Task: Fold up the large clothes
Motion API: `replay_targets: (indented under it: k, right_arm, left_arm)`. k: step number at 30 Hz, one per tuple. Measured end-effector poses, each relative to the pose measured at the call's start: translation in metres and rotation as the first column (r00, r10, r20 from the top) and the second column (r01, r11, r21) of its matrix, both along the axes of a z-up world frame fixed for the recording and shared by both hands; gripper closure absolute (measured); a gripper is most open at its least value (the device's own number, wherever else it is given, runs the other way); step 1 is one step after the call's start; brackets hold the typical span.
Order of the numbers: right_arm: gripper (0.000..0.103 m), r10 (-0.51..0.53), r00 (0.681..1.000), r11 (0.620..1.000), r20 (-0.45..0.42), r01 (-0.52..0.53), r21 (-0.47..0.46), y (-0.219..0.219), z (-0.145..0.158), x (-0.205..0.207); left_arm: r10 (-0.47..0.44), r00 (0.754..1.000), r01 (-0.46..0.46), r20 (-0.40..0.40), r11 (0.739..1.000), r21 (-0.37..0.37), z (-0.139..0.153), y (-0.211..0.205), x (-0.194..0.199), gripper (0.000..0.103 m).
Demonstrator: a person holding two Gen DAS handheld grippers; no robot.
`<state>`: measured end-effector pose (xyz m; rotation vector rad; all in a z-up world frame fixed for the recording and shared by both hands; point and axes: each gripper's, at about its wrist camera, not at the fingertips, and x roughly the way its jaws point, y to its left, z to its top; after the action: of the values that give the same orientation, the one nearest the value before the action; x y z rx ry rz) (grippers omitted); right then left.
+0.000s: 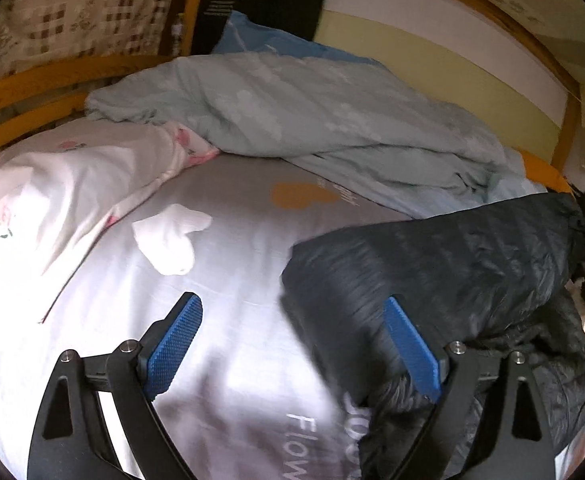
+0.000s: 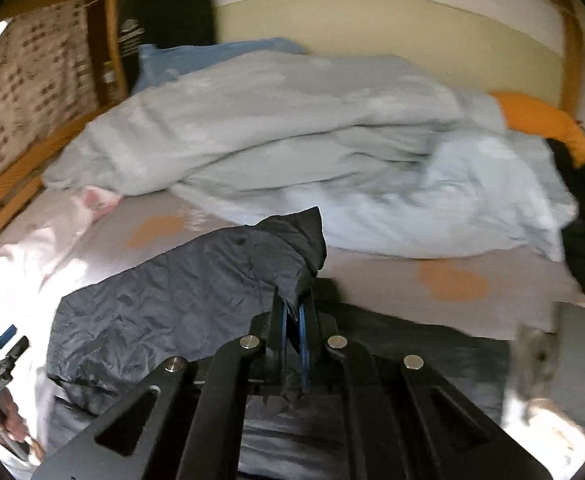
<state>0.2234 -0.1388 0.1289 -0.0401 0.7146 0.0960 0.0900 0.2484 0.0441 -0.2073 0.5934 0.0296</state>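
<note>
R gripper (image 2: 292,320) clenched on lifted fold of dark puffer jacket (image 2: 164,280); L gripper (image 1: 292,344) released, spread wide, jacket edge brushing its R finger.

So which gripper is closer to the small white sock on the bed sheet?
Left. The left gripper hovers open just below the white sock, over the sheet. The right gripper is farther off, shut on the dark puffer jacket.

White letters "Flow" show on the grey bedsheet (image 1: 252,380), partly cut off; the print on the black board (image 1: 228,0) is too blurred to read.
</note>
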Motion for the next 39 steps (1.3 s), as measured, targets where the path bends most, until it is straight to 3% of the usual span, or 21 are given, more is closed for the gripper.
replay_targets:
  k: [6, 11, 16, 19, 21, 24, 26, 30, 32, 34, 35, 36, 37, 39]
  right_arm:
    - [0.097, -0.140, 0.990, 0.987, 0.020, 0.141, -0.073, -0.067, 0.004, -0.006]
    - [0.097, -0.204, 0.978, 0.977, 0.051, 0.206, -0.051, -0.109, 0.017, -0.021]
    - [0.097, -0.160, 0.986, 0.979, 0.048, 0.152, 0.139, -0.139, 0.034, -0.041]
    - [0.097, -0.207, 0.978, 0.978, 0.005, 0.207, -0.018, -0.132, 0.017, -0.030]
    - [0.097, -0.217, 0.976, 0.970, -0.021, 0.214, -0.116, -0.126, -0.004, -0.024]
    - [0.097, -0.243, 0.969, 0.955, -0.054, 0.229, -0.188, -0.123, -0.038, -0.018]
    - [0.097, -0.264, 0.961, 0.942, -0.083, 0.238, -0.238, -0.123, -0.064, -0.016]
    - [0.096, -0.284, 0.958, 0.923, -0.036, 0.263, -0.281, -0.124, -0.094, -0.034]
    - [0.089, -0.303, 0.953, 0.908, -0.011, 0.285, -0.308, -0.128, -0.101, -0.042]
    - [0.072, -0.330, 0.944, 0.896, 0.025, 0.322, -0.305, -0.132, -0.100, -0.048]
    - [0.066, -0.337, 0.941, 0.903, 0.038, 0.334, -0.271, -0.138, -0.096, -0.051]
    - [0.051, -0.341, 0.939, 0.910, 0.039, 0.340, -0.237, -0.142, -0.092, -0.053]
    - [0.044, -0.342, 0.939, 0.921, 0.042, 0.344, -0.183, -0.147, -0.086, -0.055]
    - [0.044, -0.292, 0.956, 0.955, 0.009, 0.292, -0.062, -0.153, -0.078, -0.056]
  left_arm:
    - [-0.117, 0.993, 0.119, -0.029, 0.986, 0.114, -0.004, -0.041, 0.002, 0.011]
    - [-0.205, 0.974, 0.219, -0.093, 0.955, 0.198, -0.018, -0.075, 0.005, 0.011]
    - [-0.213, 0.973, 0.230, -0.092, 0.937, 0.263, -0.022, -0.094, 0.008, 0.011]
    - [-0.236, 0.968, 0.250, -0.089, 0.937, 0.242, -0.013, -0.098, 0.017, 0.012]
    - [-0.291, 0.952, 0.304, -0.094, 0.935, 0.185, 0.000, -0.099, 0.026, 0.022]
    - [-0.331, 0.939, 0.338, -0.094, 0.938, 0.082, 0.019, -0.097, 0.040, 0.049]
    - [-0.313, 0.937, 0.332, -0.153, 0.935, 0.120, 0.018, -0.106, 0.055, 0.067]
    - [-0.288, 0.922, 0.319, -0.257, 0.944, 0.085, -0.003, -0.122, 0.085, 0.072]
    - [-0.271, 0.920, 0.306, -0.283, 0.948, 0.085, -0.017, -0.126, 0.092, 0.073]
    - [-0.266, 0.917, 0.306, -0.297, 0.947, 0.098, -0.028, -0.132, 0.096, 0.074]
    - [-0.260, 0.917, 0.304, -0.303, 0.946, 0.108, -0.031, -0.134, 0.098, 0.074]
    - [-0.245, 0.917, 0.298, -0.315, 0.946, 0.130, -0.035, -0.138, 0.100, 0.074]
    - [-0.231, 0.919, 0.290, -0.321, 0.945, 0.150, -0.037, -0.140, 0.101, 0.073]
    - [-0.187, 0.920, 0.265, -0.344, 0.944, 0.195, -0.043, -0.145, 0.109, 0.073]
